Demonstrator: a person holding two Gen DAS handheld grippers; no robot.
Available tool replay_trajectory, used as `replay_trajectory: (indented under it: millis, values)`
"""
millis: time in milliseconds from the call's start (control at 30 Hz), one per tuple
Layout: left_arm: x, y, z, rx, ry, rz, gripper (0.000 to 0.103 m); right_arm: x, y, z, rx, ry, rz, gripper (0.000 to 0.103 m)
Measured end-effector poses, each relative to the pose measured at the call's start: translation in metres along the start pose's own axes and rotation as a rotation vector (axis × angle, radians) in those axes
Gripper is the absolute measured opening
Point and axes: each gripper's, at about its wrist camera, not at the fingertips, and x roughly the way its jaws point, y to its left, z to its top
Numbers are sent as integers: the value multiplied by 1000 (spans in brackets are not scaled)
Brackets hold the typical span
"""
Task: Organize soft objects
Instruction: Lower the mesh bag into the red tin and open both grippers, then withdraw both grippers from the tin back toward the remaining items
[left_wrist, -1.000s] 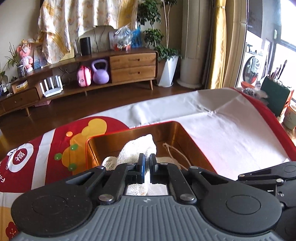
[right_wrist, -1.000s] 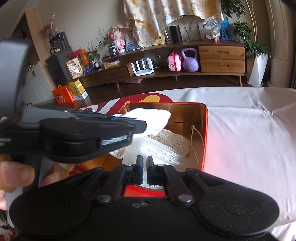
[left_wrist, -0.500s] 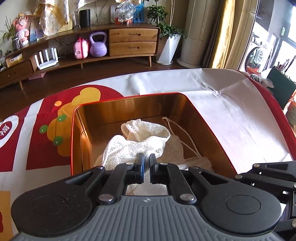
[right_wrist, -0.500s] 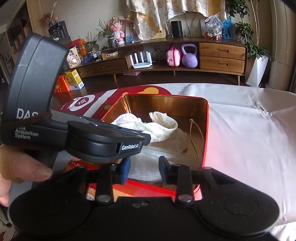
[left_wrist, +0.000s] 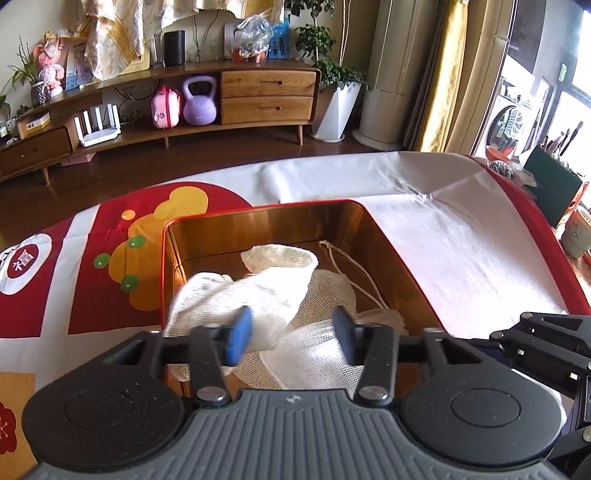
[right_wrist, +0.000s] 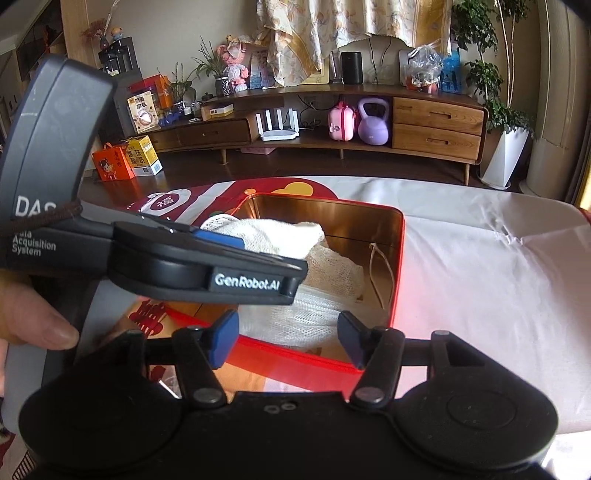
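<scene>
White mesh cloth bag (left_wrist: 258, 291) lies bunched inside the red tin box (left_wrist: 384, 236), which has a gold interior and sits at the lower centre of the left wrist frame. A drawstring cord (left_wrist: 351, 273) trails from the bag along the box floor toward the right wall. The box rests on a counter covered by a red-and-white printed cloth (left_wrist: 443, 229).

Left gripper (left_wrist: 291, 334) hangs over the near edge of the box; its fingers (left_wrist: 238, 339) have just been opening and now stand released, with the bag below and between them but not pinched.

Right gripper (right_wrist: 288, 338), at the lower centre of the right wrist frame, is likewise released, its fingers (right_wrist: 223, 341) having just spread apart, framing the near rim of the box with nothing grasped. A person's thumb (right_wrist: 44, 328) shows at the left edge of that frame, on the left gripper's handle.
</scene>
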Motion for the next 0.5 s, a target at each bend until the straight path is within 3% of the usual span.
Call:
replay_trajectory:
  millis: [200, 333, 500]
  values:
    - [-21, -3, 1, -7, -28, -2, 61, -21, 2, 0, -8, -20, -26, 68]
    - [-42, -3, -2, -10, -53, 4, 70, -40, 2, -2, -11, -38, -39, 73]
    - [-68, -2, -13, -32, -62, -5, 71, -63, 7, -7, -10, -58, -45, 81]
